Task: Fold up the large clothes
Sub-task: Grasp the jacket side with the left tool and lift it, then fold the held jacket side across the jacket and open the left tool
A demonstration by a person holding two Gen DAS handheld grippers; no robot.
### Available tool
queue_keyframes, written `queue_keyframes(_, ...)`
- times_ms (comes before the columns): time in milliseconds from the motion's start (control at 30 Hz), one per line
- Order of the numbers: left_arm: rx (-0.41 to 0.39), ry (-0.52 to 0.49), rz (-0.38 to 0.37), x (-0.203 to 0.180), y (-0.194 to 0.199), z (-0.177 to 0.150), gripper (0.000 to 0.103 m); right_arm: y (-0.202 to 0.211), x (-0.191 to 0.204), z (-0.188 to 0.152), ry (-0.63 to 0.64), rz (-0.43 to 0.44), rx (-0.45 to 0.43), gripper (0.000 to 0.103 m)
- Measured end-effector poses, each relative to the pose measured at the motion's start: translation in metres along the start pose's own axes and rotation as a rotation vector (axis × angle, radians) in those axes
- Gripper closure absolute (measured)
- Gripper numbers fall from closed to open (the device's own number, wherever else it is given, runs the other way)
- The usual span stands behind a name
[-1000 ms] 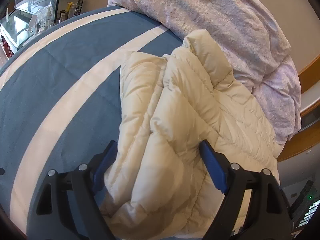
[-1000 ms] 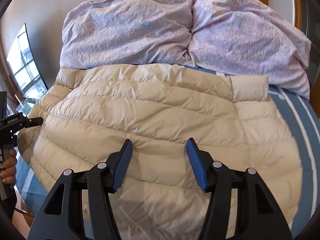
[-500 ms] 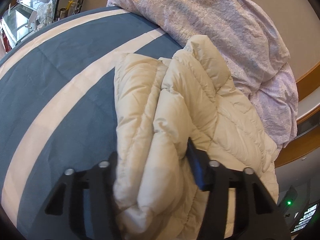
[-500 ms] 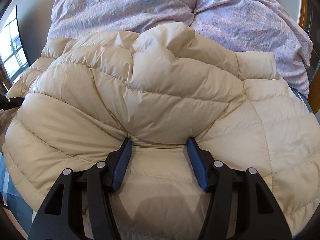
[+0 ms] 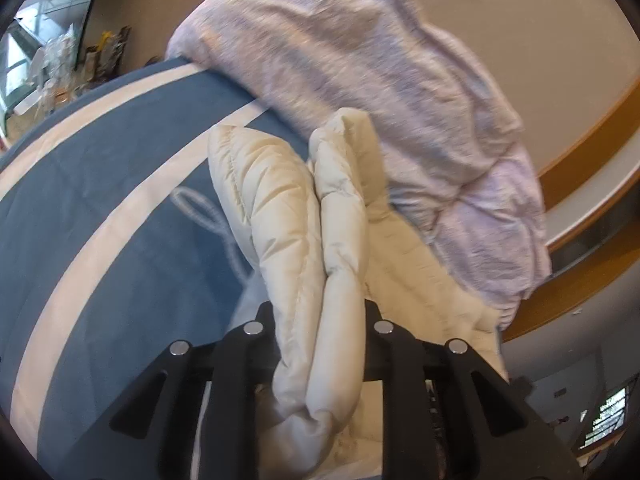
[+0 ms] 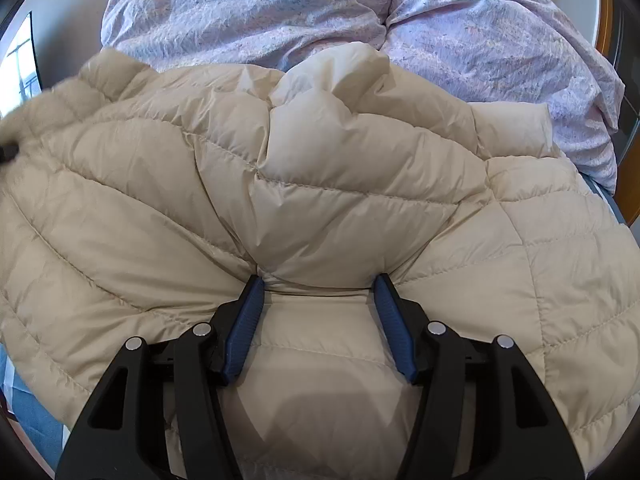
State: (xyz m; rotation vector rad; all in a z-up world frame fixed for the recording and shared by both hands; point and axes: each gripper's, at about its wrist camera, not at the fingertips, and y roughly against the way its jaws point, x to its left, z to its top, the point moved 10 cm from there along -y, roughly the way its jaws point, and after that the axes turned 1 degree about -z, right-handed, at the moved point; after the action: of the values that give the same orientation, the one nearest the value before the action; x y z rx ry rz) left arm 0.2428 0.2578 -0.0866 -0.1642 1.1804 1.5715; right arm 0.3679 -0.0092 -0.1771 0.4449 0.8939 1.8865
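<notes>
A cream quilted down jacket (image 6: 320, 160) lies spread over the bed, filling the right wrist view. In the left wrist view a doubled fold of the jacket (image 5: 280, 208) stands up off the blue cover. My left gripper (image 5: 320, 312) has that fold squeezed between its fingers, its jaws still closing on it. My right gripper (image 6: 319, 280) stands open, its blue-padded fingertips (image 6: 250, 308) pushed down into the jacket's middle, with a puffed ridge of fabric bunched beyond and between them.
The bed cover (image 5: 100, 200) is dark blue with cream stripes. A rumpled lilac duvet (image 6: 280, 8) is heaped at the head of the bed, touching the jacket's far edge. A wooden headboard (image 5: 580, 152) runs at the right, and cluttered shelves (image 5: 60, 68) stand by a window.
My left jaws went from wide apart to clamped on the jacket's edge and lifted it. My right gripper sank onto the jacket, bunching it, with its jaws unchanged.
</notes>
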Motion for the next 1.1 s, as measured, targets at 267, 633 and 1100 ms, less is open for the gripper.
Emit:
queue_keyframes(267,-0.022,-0.091,-0.133,-0.078,0.020,0.008,0.084,0.000,-0.001,0.000,-0.001,0.003,0.000,0.044)
queue_keyframes(633,0.050,-0.212,-0.333,-0.189,0.010,-0.028,0.084,0.000,-0.002,-0.002,-0.010,0.017,0.001,0.044)
queue_keyframes(1100,0.179,-0.242,-0.453,-0.258,-0.031,-0.079,0.083,0.002,-0.009,-0.001,-0.024,0.064,-0.004,0.044)
